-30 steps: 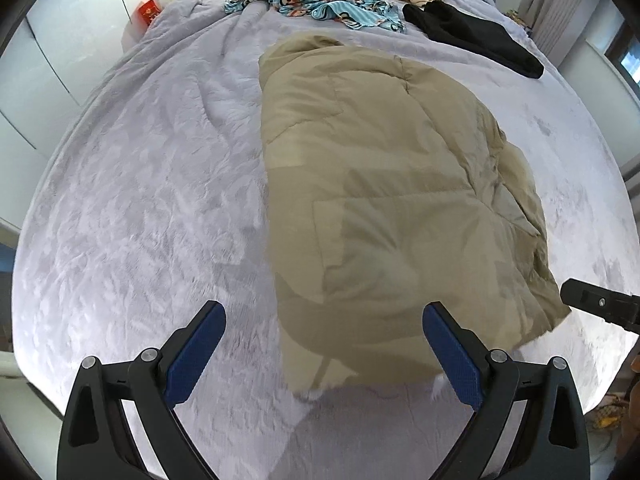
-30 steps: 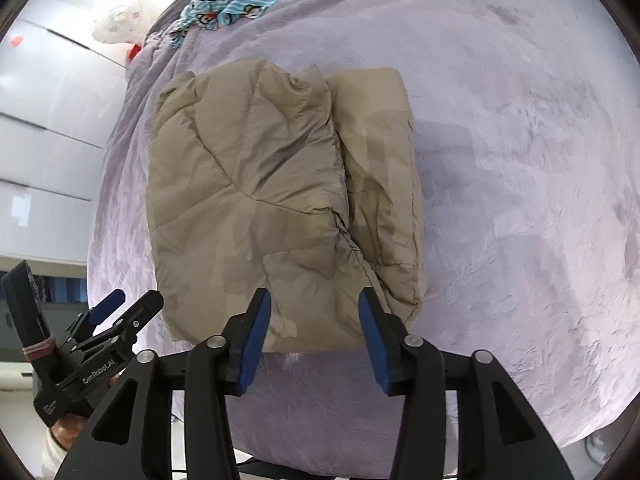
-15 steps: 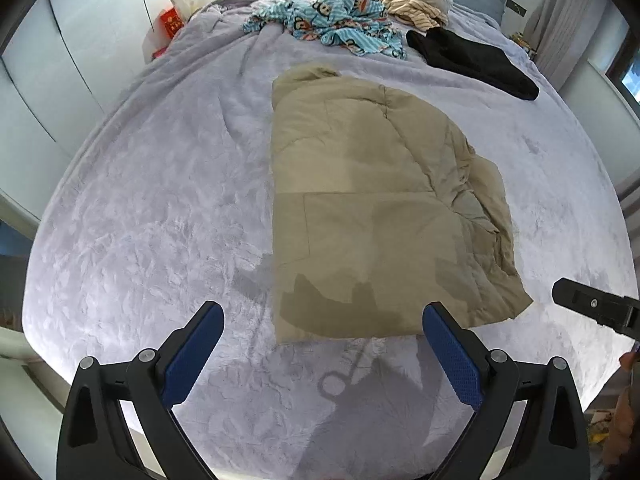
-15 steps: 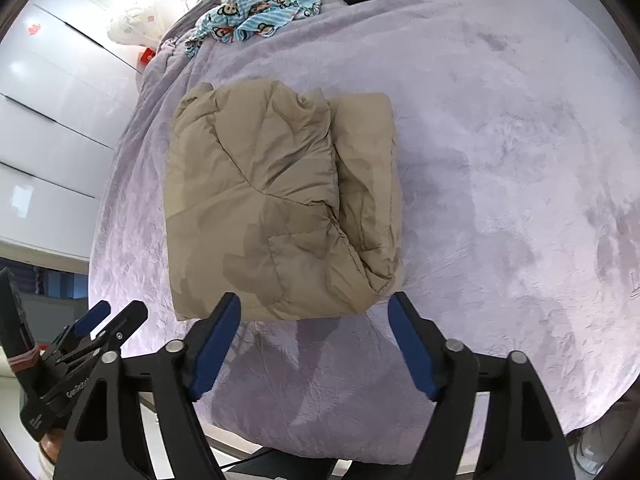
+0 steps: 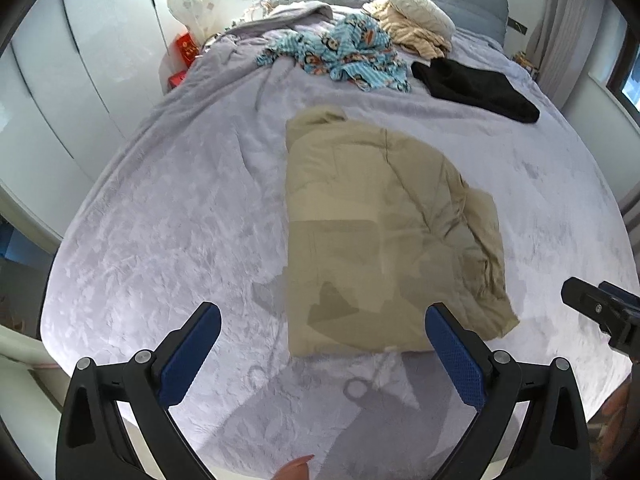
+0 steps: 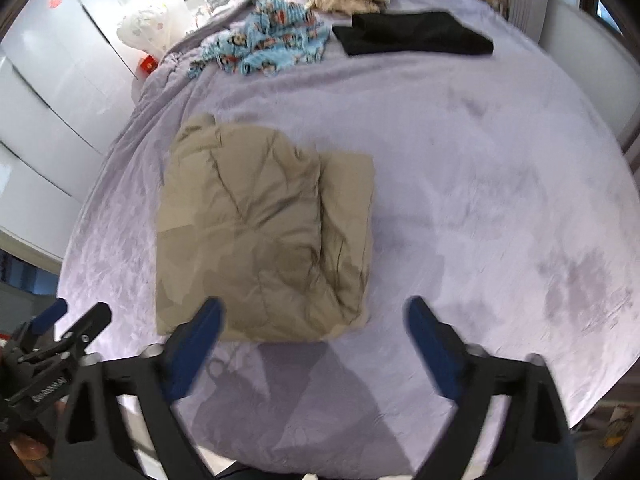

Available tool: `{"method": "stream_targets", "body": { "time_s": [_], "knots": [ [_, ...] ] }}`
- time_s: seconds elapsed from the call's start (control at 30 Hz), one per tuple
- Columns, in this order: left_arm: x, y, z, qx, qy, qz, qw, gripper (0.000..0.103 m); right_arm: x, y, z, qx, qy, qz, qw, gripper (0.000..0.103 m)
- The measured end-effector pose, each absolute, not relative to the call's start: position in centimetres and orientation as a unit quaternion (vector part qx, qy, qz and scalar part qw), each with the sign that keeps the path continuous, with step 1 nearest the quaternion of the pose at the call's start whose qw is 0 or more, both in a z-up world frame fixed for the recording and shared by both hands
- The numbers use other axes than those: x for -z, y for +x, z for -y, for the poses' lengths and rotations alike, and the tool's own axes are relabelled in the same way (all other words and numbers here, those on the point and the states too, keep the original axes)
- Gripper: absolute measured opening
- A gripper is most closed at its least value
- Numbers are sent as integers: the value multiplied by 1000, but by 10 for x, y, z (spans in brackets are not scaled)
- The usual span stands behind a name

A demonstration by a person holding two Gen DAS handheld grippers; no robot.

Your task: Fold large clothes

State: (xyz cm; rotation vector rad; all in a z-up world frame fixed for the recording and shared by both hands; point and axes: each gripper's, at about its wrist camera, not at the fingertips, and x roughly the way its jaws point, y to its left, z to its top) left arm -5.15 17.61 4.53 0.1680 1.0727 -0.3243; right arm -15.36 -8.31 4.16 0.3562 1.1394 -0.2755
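Khaki jacket (image 5: 384,232) lies folded, no label readable

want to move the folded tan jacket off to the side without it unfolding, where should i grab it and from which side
Judging by its pose, take the tan jacket at its near edge, coming in low from the foot of the bed. That edge lies straight and stacked, closest to both grippers. The right side is rumpled with loose layers, so it would likely spill. One gripper per near corner; both are open, the right gripper's jaws opening, nothing between them.

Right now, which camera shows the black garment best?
The right wrist view: the black garment lies whole and unobstructed at the far end of the bed. The left wrist view also shows it, smaller and off to the side.
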Motion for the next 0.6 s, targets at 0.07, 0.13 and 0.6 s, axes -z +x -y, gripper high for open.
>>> {"method": "stream_targets", "body": {
  "time_s": [0.07,0.13,0.6],
  "knots": [
    [-51,-51,-177,150,76,-504,847,102,-50,-153,80,136,153,-522,828,103],
    [-57,-51,-178,143,74,-501,850,102,-57,-152,78,141,146,-517,832,103],
    [-71,-51,-181,129,67,-491,859,102,-78,-150,73,138,140,-506,839,103]
  ]
}}
